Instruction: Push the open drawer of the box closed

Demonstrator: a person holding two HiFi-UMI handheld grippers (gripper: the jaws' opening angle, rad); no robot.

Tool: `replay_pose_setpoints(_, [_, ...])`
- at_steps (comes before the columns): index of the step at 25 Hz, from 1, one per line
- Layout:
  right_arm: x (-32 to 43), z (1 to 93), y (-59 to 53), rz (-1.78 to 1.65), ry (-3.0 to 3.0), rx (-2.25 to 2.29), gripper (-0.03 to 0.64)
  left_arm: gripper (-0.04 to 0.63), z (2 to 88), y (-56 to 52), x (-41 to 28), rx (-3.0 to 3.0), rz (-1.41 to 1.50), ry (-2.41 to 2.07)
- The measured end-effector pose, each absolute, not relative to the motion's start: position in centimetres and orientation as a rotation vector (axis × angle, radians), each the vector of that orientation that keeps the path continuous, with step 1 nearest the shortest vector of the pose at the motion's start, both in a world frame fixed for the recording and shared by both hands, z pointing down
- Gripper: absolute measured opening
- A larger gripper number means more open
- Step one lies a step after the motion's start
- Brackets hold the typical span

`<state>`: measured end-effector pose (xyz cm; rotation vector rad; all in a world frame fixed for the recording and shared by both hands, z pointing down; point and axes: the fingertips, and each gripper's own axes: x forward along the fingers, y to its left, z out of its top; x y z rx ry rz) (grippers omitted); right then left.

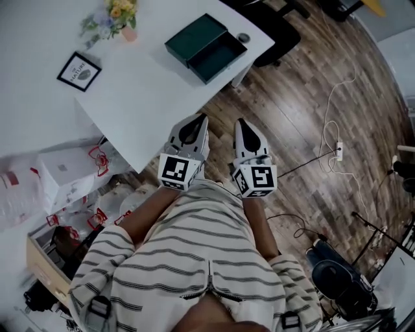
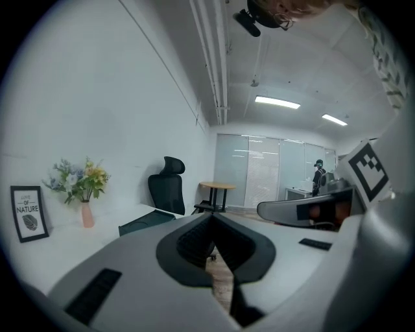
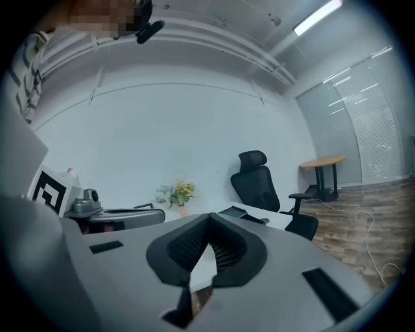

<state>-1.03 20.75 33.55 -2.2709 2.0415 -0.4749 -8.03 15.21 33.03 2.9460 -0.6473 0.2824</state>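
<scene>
Drawer (image 1: pixel 219 58) of the dark green box (image 1: pixel 194 36): stood pulled out on the box's near-right side, inside bare as far as the head view showed.

White surface (image 1: pixel 149 97): lay under the box and spread leftward and nearward from it.

Black office chair (image 1: pixel 280 31): stood just past the box, on its far right.

Then the left claw (image 1: pixel 200 118) and right claw (image 1: pixel 242 121): hung side by side well apart from the box on its near side, over the wooden floor (image 1: pixel 305 117), tips aimed roughly toward the box. Read in their own views as closed, tips together, with nothing caught in either.

Framed picture (image 1: pixel 78 71) and vase of flowers (image 1: pixel 120 16): sat well to the left of the box.

Small dark round object (image 1: pixel 243 37): sat just beside the box's right corner; could not be identified.

Handling, as a judgement only: looked light and stiff, like a thin-walled gift box, so probably easy to slide but also easy to skid bodily across the smooth surface. Needed no grasp. Best met with closed claw tips flat against the middle of the drawer's outer front wall and pushed straight along its run. Pushing off-centre might have skewed and jammed it. Bracing the box's far side with the other claw seemed wise.
</scene>
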Motion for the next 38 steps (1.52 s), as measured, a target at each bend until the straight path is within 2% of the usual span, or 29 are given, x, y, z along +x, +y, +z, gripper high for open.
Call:
replay_pose_setpoints(15, [5.3,35.6,6.6,-0.605,2.006,-2.355,0.005,0.000,34.0,0.5,-1.9,2.879,0.323,-0.570])
replay_pose_setpoints(24, [6.5,38.0,3.0,-0.701,2.078,-2.323,0.006,0.000,36.4,-2.6,-1.3,2.798,0.382,-0.653])
replay_pose_setpoints(38, [7.3,44.2,-1.2,-0.897,2.352,-2.102,0.008,0.000,43.2,-7.9,-2.7,2.445,0.542,-1.023])
